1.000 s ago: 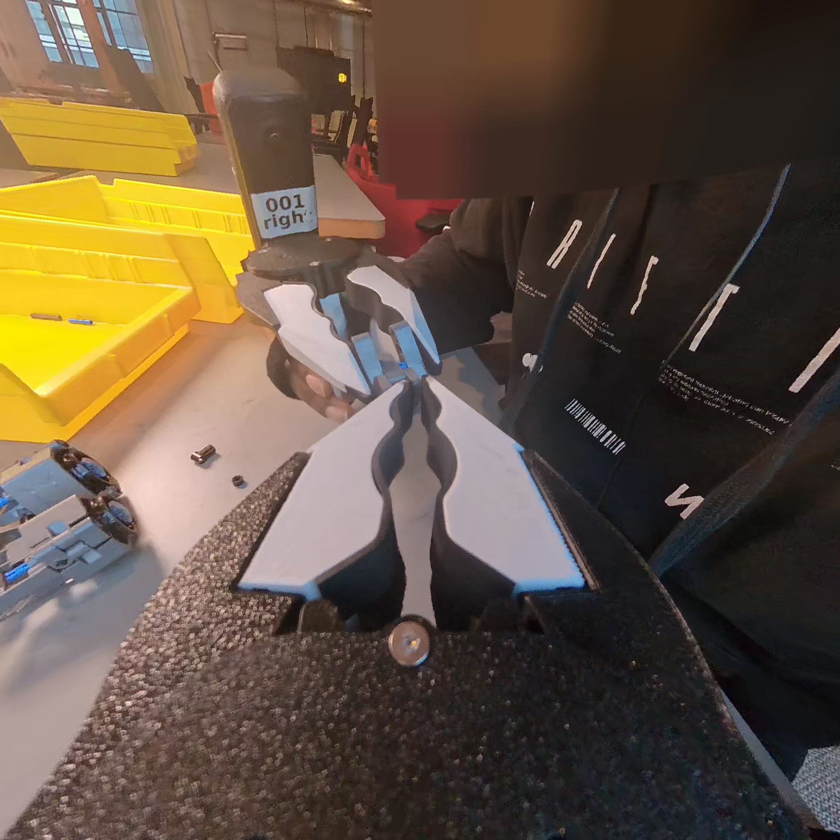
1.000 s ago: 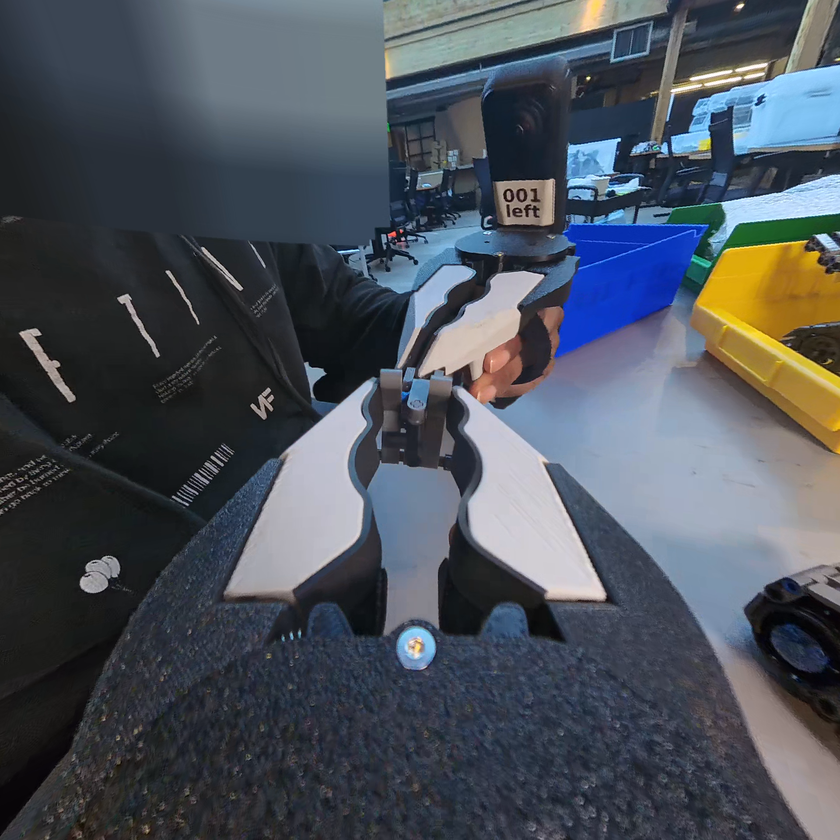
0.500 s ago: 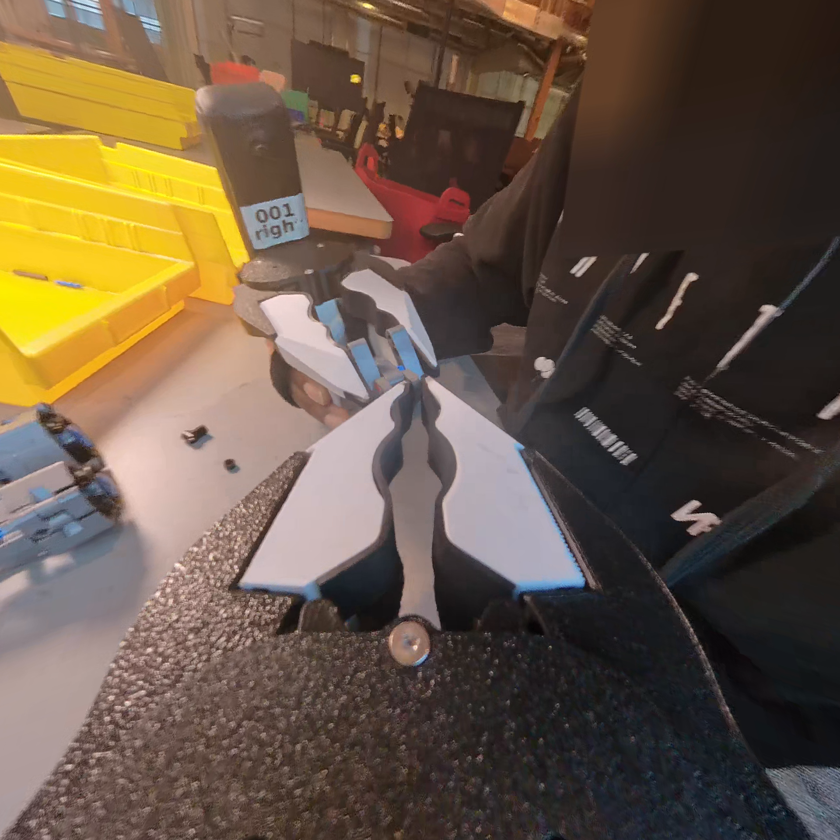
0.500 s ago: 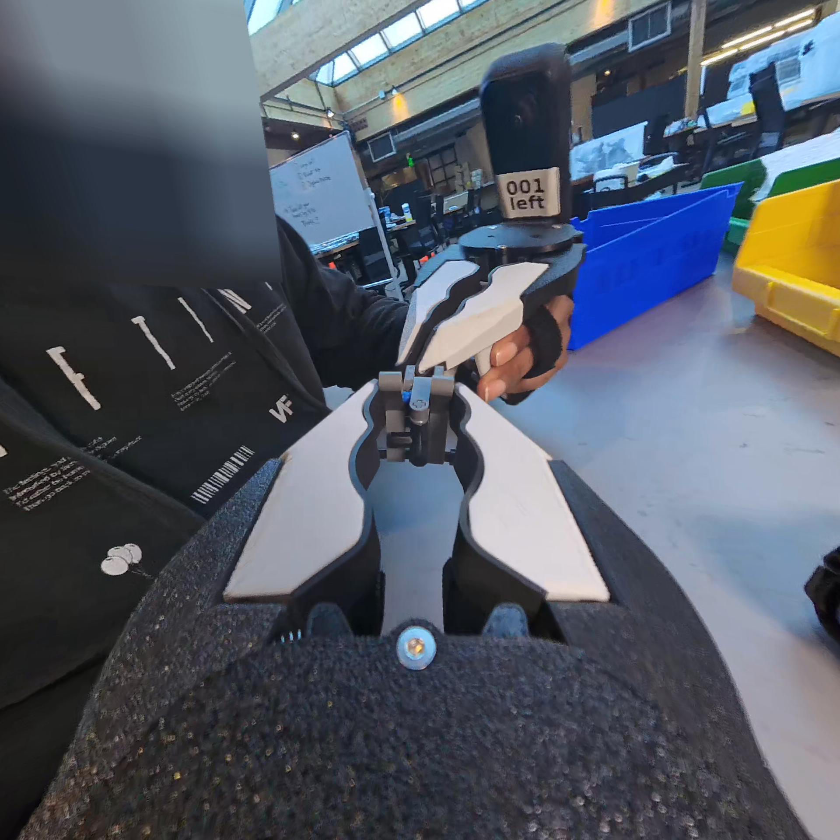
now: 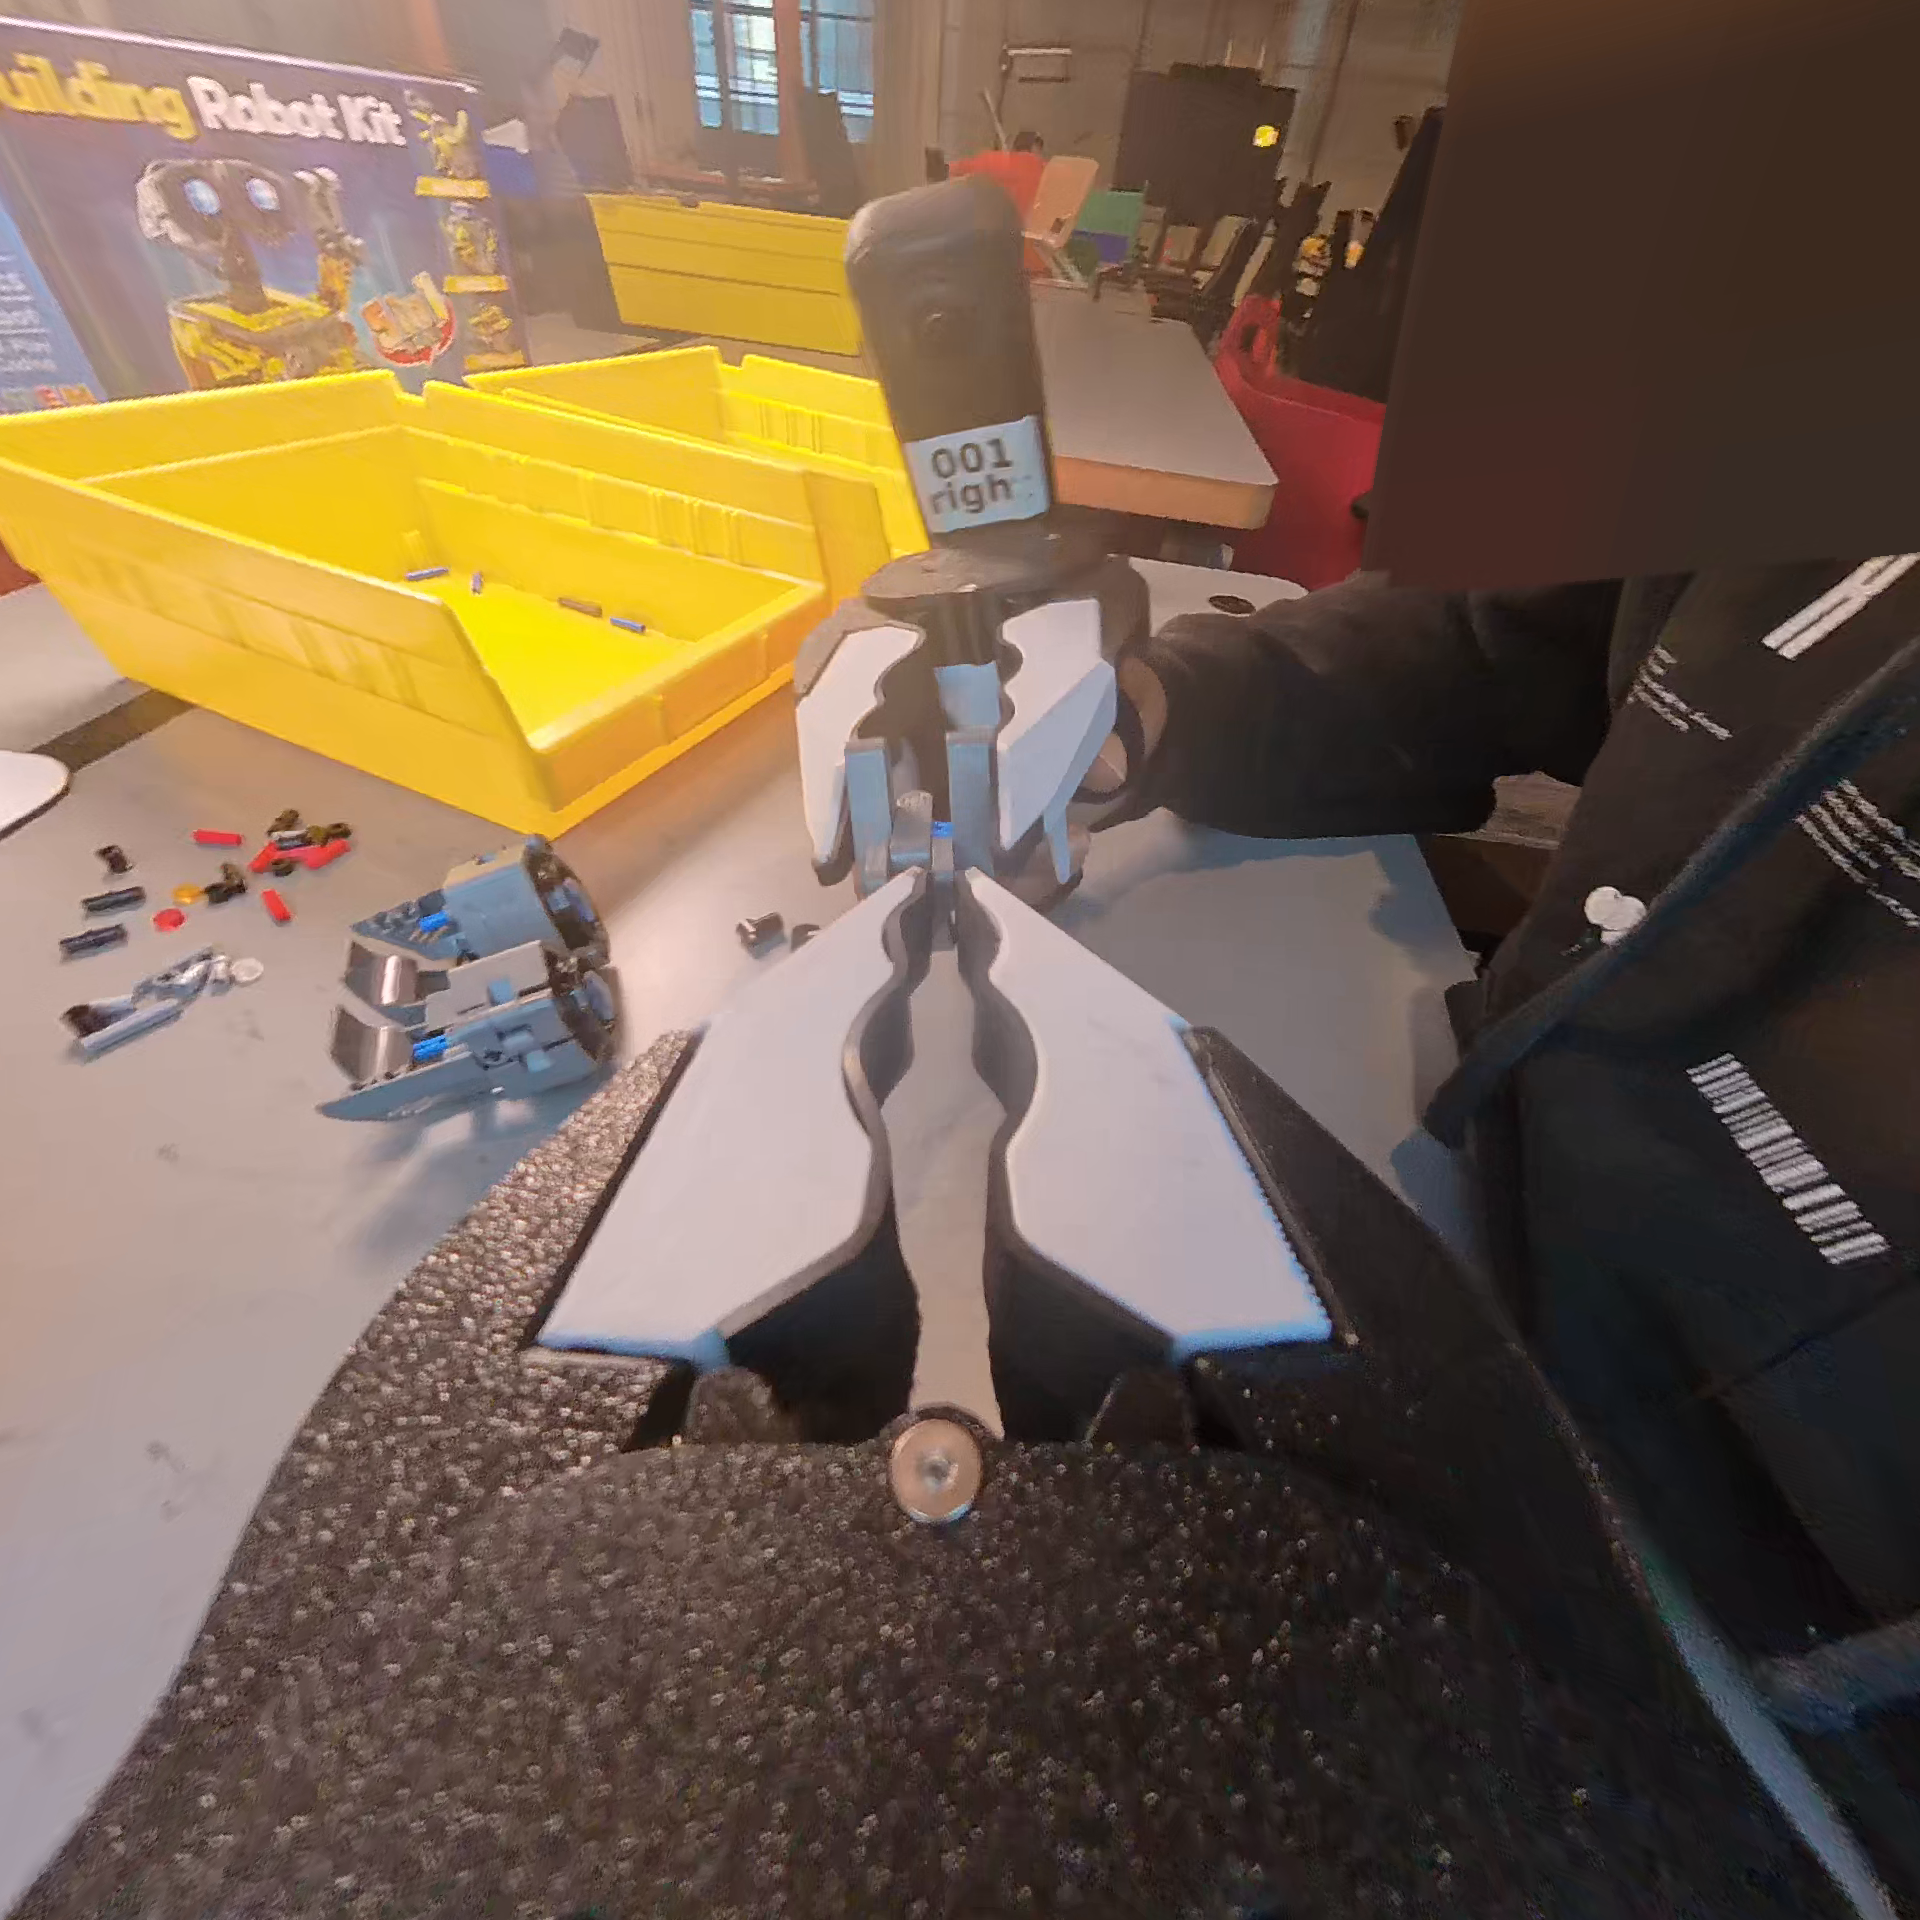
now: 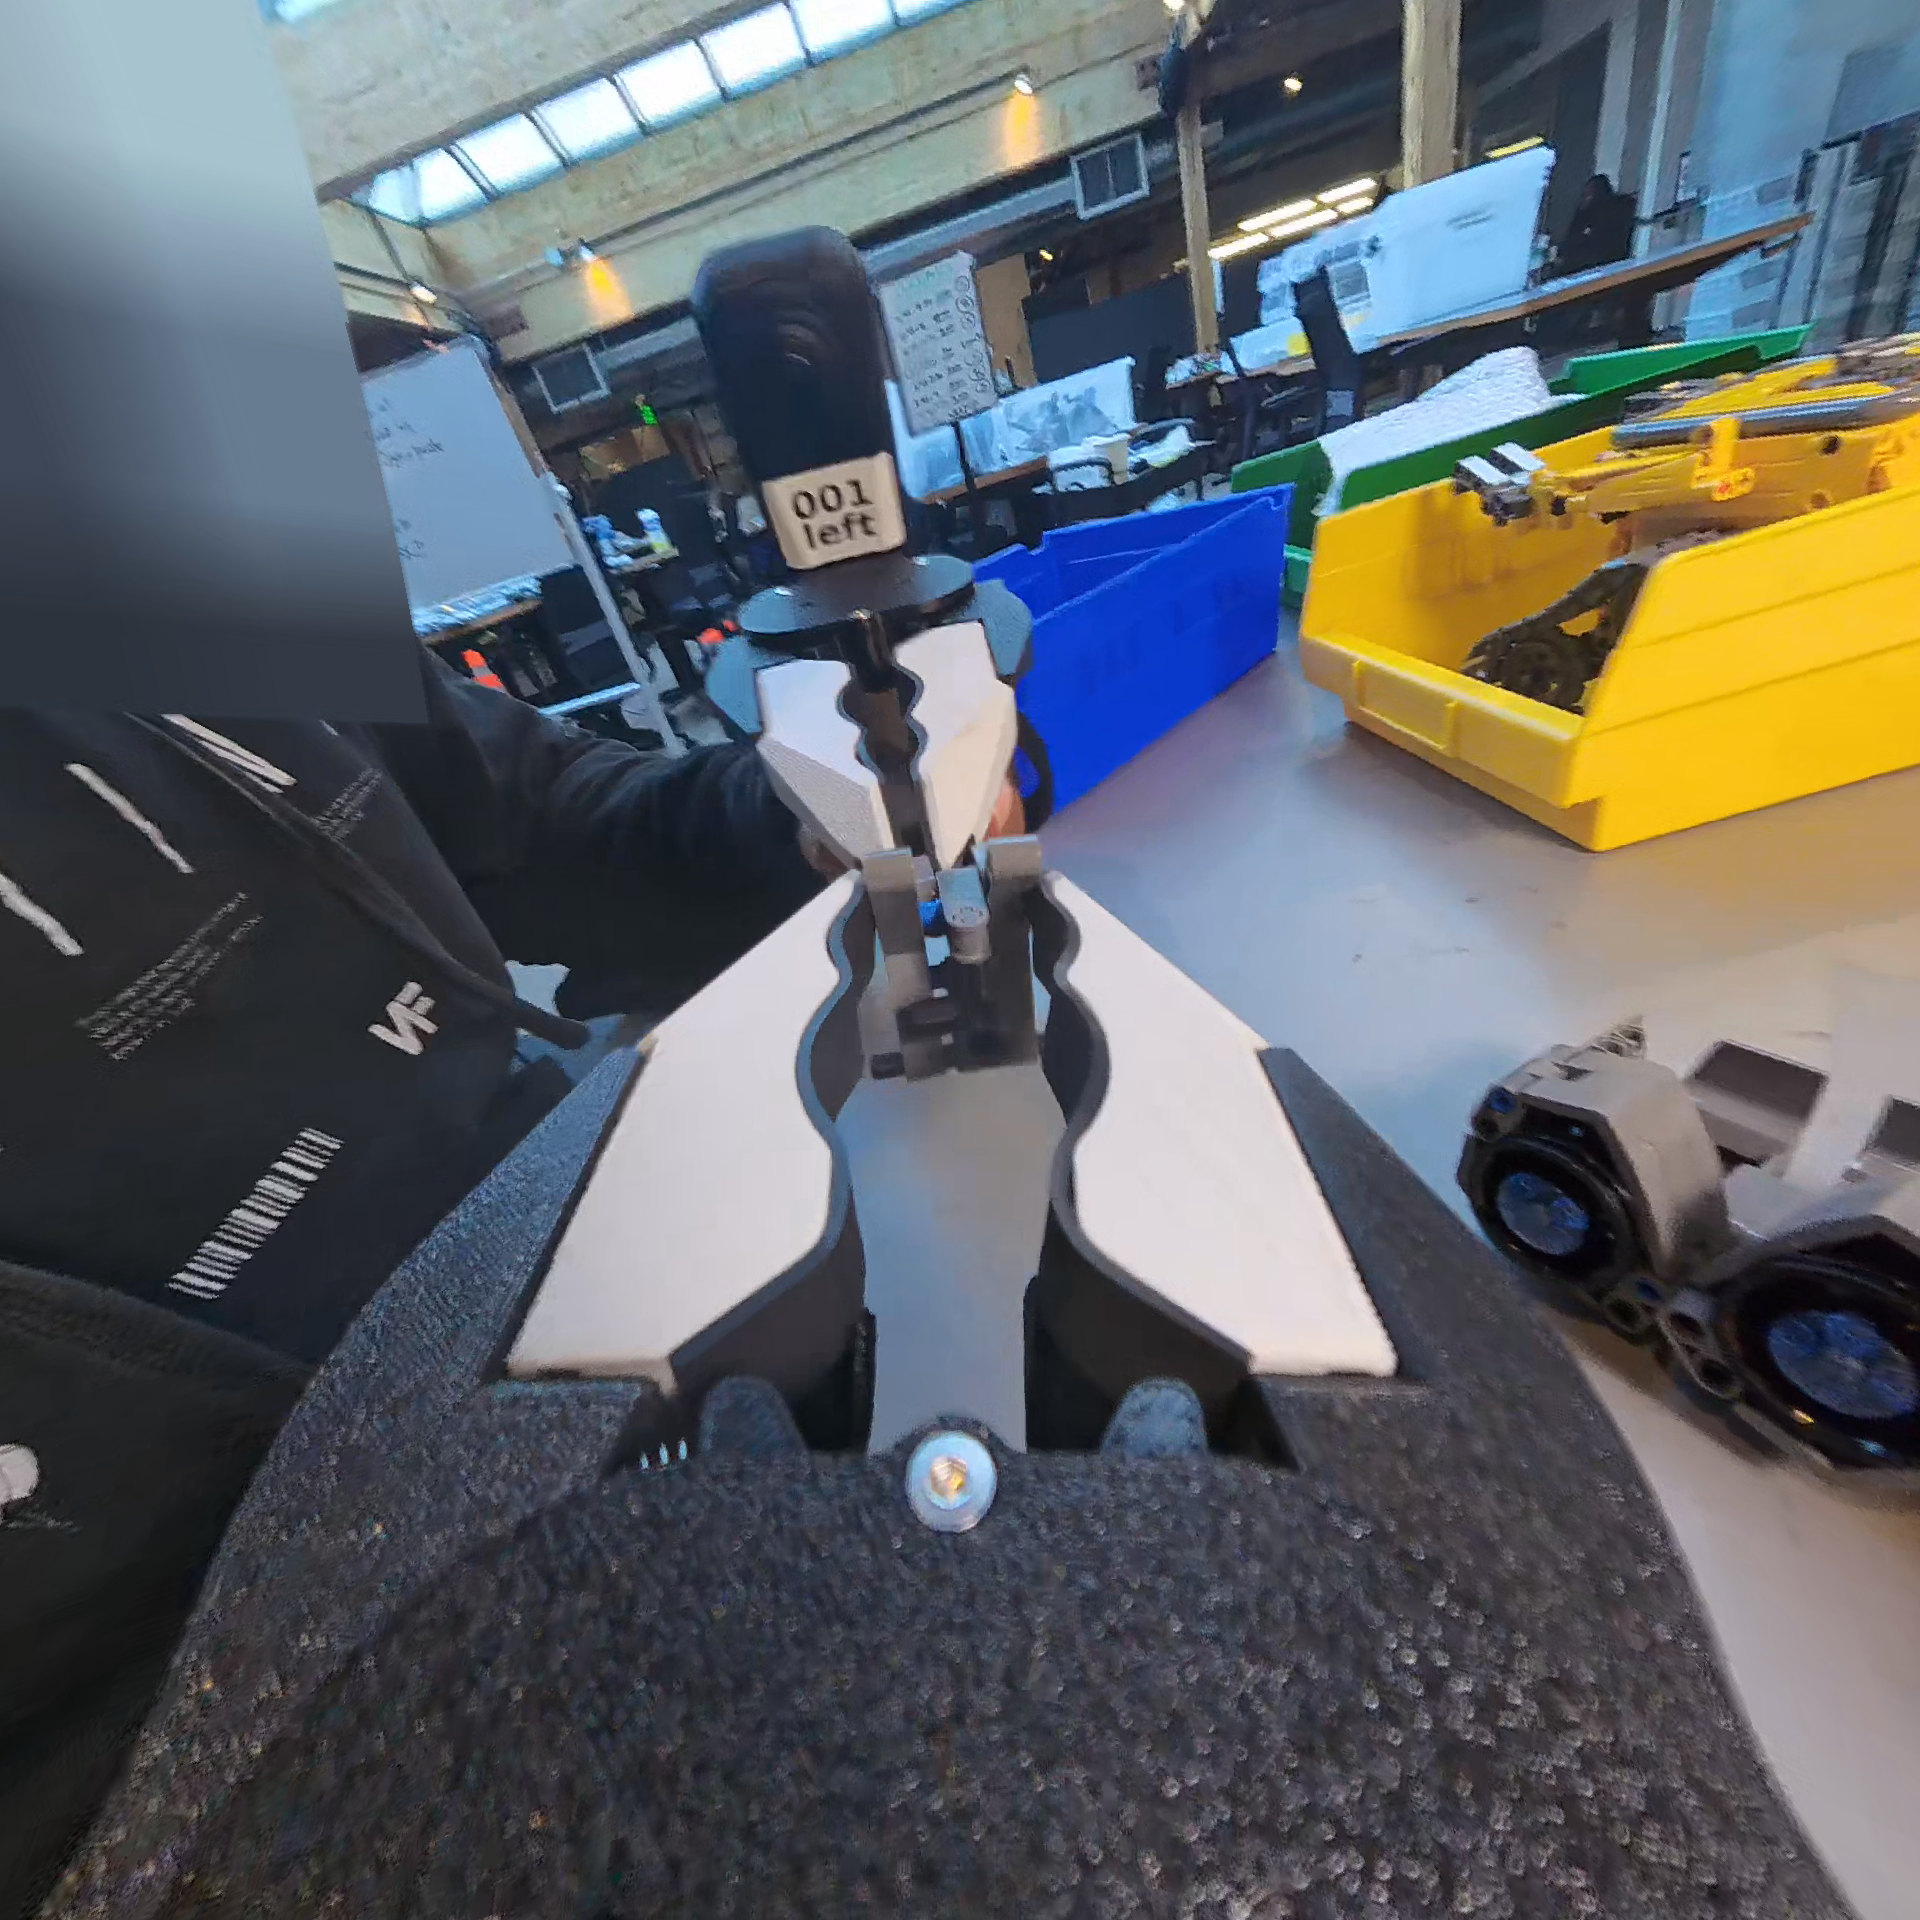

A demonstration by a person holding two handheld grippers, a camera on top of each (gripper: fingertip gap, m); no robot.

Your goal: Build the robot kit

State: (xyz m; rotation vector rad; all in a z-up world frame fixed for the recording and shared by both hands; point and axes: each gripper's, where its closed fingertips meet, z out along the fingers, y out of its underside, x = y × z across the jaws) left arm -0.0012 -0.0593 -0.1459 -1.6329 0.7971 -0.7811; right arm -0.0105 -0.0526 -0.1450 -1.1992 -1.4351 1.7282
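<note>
**Grey brick assembly pinched between two opposed grippers**

Grey plastic is being clamped from both sides: the right gripper [image 6: 951, 940] is pinching the grey assembly [image 6: 951, 961] by its outer walls, while the left gripper [image 5: 940, 894], jaws nearly together, is nipping its small end piece (above the table [image 5: 1247, 935]), which steadies the part for fine work.

We see a grey table [image 5: 187, 1195] bearing a yellow bin [image 5: 416, 582], a grey wheeled assembly [image 5: 478, 987] near the middle, and small red and black loose parts [image 5: 208, 873] scattered beside it; from the right wrist view, a blue bin [image 6: 1143, 613] and another yellow bin [image 6: 1621, 665] stand on it
</note>
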